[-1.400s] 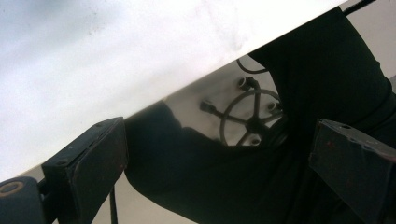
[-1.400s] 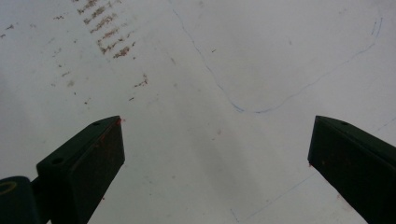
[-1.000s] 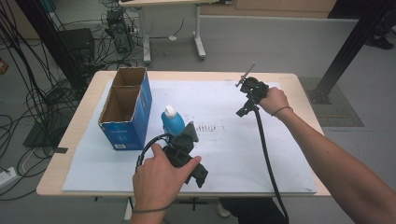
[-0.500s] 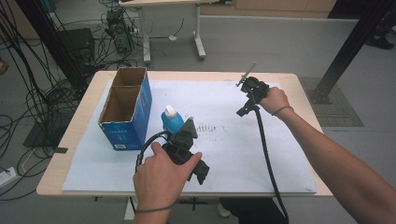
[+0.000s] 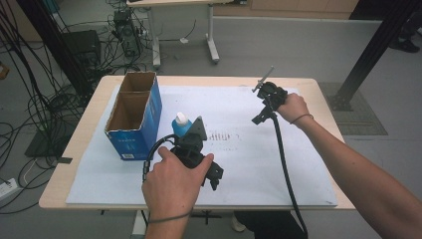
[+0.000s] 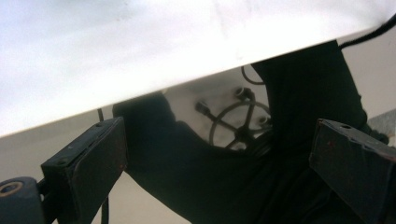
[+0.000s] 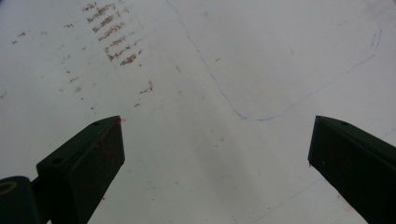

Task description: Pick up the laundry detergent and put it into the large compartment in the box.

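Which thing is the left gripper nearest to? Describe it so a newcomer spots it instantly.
Start at the open blue cardboard box on the table's left side. Just to its right stands a small blue bottle, beside the left gripper; its white cap sets it apart.

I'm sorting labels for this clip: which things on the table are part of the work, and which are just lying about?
Part of the work:
blue bottle, beside the left gripper
open blue box, next to it

Just there:
white sheet, under the right gripper
smudged marks
cables on the floor
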Available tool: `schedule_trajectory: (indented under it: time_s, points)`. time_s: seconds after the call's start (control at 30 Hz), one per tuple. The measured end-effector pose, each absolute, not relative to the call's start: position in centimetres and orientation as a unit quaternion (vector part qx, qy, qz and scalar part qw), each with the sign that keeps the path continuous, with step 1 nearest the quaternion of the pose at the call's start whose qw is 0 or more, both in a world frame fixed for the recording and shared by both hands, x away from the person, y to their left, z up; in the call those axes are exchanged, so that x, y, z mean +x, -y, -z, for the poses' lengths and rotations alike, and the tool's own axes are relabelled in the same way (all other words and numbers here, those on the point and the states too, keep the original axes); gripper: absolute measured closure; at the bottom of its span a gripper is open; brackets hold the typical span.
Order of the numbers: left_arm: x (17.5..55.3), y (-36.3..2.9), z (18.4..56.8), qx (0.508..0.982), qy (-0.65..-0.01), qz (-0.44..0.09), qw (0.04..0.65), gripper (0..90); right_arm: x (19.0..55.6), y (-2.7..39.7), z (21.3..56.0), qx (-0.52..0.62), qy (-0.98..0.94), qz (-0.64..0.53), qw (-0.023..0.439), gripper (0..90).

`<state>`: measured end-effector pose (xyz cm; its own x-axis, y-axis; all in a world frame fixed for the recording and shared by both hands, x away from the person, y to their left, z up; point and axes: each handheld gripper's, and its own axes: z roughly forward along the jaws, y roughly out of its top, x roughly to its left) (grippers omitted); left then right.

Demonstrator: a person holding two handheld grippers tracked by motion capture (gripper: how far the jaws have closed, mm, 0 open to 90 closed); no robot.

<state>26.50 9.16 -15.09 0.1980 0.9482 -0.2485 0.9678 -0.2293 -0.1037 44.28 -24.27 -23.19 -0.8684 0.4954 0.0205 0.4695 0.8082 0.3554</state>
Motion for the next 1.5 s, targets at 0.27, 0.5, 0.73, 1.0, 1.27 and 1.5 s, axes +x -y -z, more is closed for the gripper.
schedule_trajectory:
  time_s: [0.27, 0.5, 0.73, 1.0, 1.27, 1.5]
  points:
    - [27.4, -9.3, 14.1, 0.746, -0.651, 0.135, 0.041, 4.9, 44.0, 24.7, 22.9, 0.252, -0.949, -0.183, 0.039, 3.7]
    - [28.4, -9.3, 12.5, 0.727, -0.674, 0.125, 0.038, 5.0, 44.1, 25.2, 23.2, 0.257, -0.946, -0.194, 0.032, 3.7]
    - [29.7, -8.9, 9.5, 0.707, -0.701, 0.096, 0.025, 5.1, 44.2, 25.7, 23.5, 0.261, -0.943, -0.204, 0.023, 3.6]
    - [30.9, -9.2, 8.5, 0.679, -0.728, 0.091, 0.023, 5.1, 44.3, 26.2, 23.7, 0.266, -0.941, -0.209, 0.018, 3.6]
    - [32.4, -9.3, 8.5, 0.651, -0.753, 0.093, 0.011, 5.1, 44.1, 26.8, 23.7, 0.266, -0.939, -0.219, 0.016, 3.5]
    - [34.1, -9.1, 7.9, 0.622, -0.777, 0.098, 0.001, 5.1, 44.2, 28.3, 24.0, 0.267, -0.934, -0.237, 0.008, 3.4]
